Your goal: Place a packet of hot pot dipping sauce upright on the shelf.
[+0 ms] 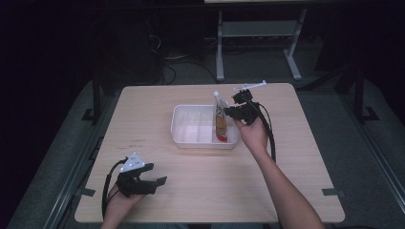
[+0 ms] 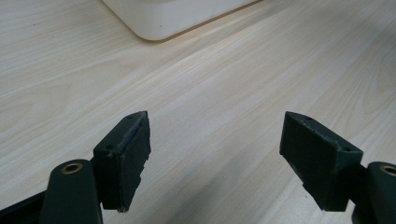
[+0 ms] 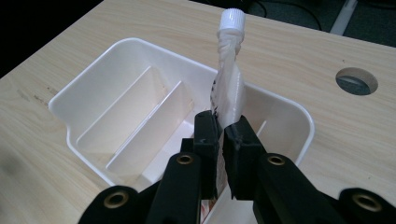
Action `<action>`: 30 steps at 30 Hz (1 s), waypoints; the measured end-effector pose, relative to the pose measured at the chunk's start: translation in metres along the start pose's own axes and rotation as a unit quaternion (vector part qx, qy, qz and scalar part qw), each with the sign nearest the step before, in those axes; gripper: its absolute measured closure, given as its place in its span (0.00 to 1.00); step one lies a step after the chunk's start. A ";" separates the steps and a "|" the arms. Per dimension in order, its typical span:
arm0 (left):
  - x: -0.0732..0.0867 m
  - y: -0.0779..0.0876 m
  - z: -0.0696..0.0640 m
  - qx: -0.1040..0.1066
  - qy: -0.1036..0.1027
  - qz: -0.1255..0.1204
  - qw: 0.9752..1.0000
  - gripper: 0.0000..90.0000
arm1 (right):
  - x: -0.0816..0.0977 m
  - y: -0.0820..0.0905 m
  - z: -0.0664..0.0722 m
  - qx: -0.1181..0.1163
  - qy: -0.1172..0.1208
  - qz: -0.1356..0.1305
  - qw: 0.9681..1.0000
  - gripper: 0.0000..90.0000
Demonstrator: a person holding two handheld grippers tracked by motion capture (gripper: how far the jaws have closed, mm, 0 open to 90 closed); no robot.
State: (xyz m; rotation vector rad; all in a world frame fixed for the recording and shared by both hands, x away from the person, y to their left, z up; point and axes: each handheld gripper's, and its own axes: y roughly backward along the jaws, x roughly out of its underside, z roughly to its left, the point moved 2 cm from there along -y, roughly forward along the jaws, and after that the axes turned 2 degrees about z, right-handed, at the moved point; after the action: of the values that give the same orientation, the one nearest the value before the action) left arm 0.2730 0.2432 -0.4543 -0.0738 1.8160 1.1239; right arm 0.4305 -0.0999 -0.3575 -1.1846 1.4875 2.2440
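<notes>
A white divided tray [image 1: 191,125] is sitting near the middle of a pale wooden desk [image 1: 296,152]. The right gripper [image 3: 223,140] is pinching a spouted pouch [image 3: 229,88] with a white cap, its jaws closed on the pouch, holding it upright in the tray's rightmost compartment. The left gripper [image 1: 152,183] is resting well short of the tray, near the desk's front edge, its jaws standing wide apart with nothing between them.

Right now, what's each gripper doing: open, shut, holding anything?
Left gripper: open, nothing between its jaws, just above the table.
Right gripper: shut on the pouch, which stands in the white tray's end compartment.
</notes>
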 end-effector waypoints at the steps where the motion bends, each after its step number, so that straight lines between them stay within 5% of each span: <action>1: 0.000 0.000 0.000 0.000 0.000 0.000 1.000 0.27 | 0.000 0.000 0.000 0.000 0.000 0.000 1.000 0.92; 30: 0.001 0.000 0.002 -0.003 -0.002 0.003 1.000 0.27 | 0.015 0.016 -0.002 -0.024 0.021 0.028 0.999 0.88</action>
State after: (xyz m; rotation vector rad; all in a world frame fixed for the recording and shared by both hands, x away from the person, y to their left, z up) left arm 0.2738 0.2445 -0.4554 -0.0695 1.8110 1.1333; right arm 0.4126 -0.1131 -0.3572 -1.2248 1.5088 2.3177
